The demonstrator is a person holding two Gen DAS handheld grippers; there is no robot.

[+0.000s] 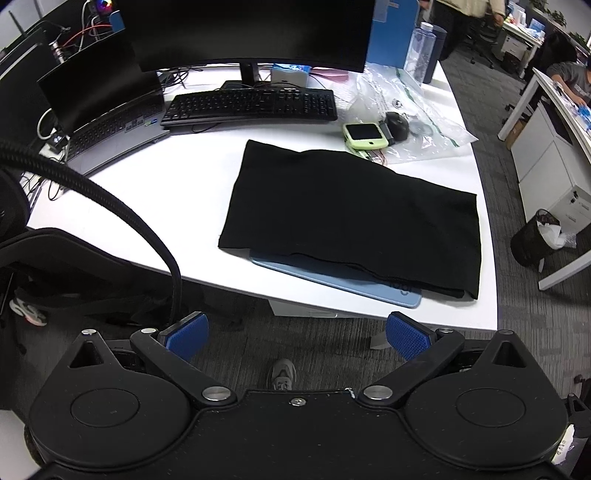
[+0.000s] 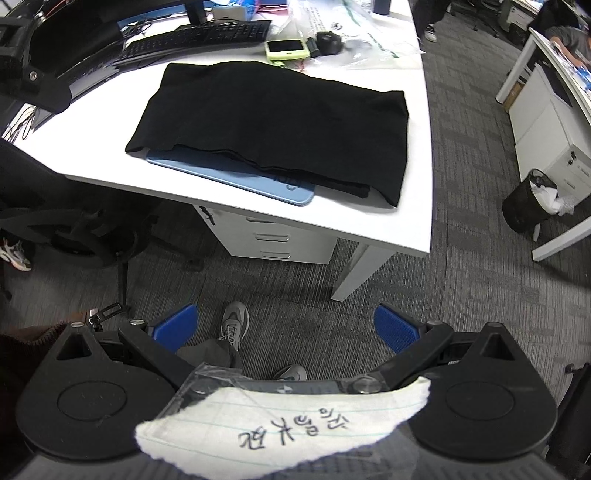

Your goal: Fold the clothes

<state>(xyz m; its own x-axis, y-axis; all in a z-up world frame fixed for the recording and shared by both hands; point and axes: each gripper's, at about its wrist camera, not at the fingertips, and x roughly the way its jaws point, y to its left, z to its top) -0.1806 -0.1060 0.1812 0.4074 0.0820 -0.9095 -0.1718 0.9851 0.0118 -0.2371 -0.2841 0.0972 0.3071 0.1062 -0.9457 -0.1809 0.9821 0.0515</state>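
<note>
A black garment (image 1: 351,214) (image 2: 280,118) lies folded into a flat rectangle on the white desk (image 1: 177,206) (image 2: 388,229), partly covering a light blue mat (image 1: 332,280) (image 2: 236,177) near the front edge. My left gripper (image 1: 295,336) is held back from the desk, over the carpet, open with nothing between its blue pads (image 1: 188,332). In the same way my right gripper (image 2: 286,326) hangs open and empty above the floor, short of the desk edge. Neither gripper touches the garment.
Behind the garment lie a keyboard (image 1: 251,105), a monitor (image 1: 251,33), a laptop (image 1: 107,110), a green phone (image 1: 365,136), a black mouse (image 1: 397,125) and plastic bags (image 1: 417,110). A drawer unit (image 2: 273,236) stands under the desk. A person's shoes (image 2: 234,325) are on the carpet; a bin (image 2: 528,205) stands right.
</note>
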